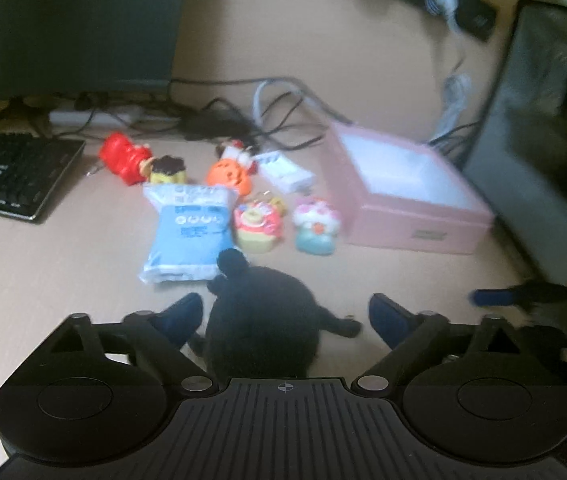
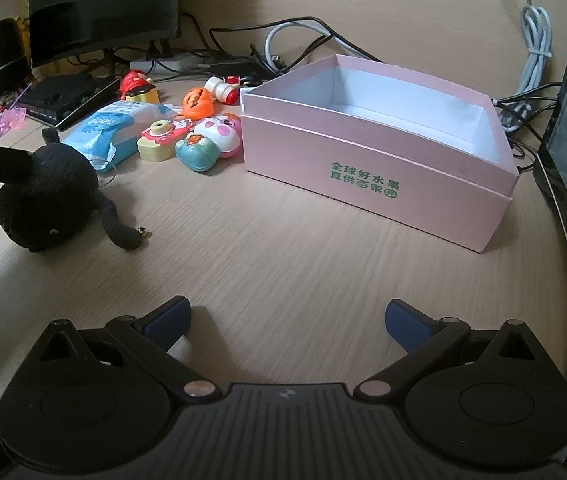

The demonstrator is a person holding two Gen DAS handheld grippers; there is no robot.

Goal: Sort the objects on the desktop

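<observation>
The black plush toy (image 1: 261, 316) lay on the wooden desk (image 2: 283, 248), well to the left of the pink box (image 2: 379, 136) and just in front of the blue packet (image 1: 187, 232). The left gripper (image 1: 283, 320) hung around it with its jaws spread wide: one blue pad sat close beside the plush's left flank, the other stood clear of it on the right, so nothing was yet held. In the right wrist view a dark finger of that gripper reached over the plush's top. The right gripper (image 2: 287, 320) hovered low over bare desk in front of the box, jaws likewise wide apart and empty.

The step in hand appeared to be taking the plush for the box. To do it well, the left gripper would probably want to centre on the round body rather than the thin trailing limb with its small bell (image 2: 142, 233), close until the soft body compressed firmly, then lift clear of the packet before crossing. The box stood open and looked empty. Small figurines (image 2: 187, 136) clustered between packet and box, with a keyboard (image 1: 11, 172) and tangled cables (image 1: 243, 120) behind.
</observation>
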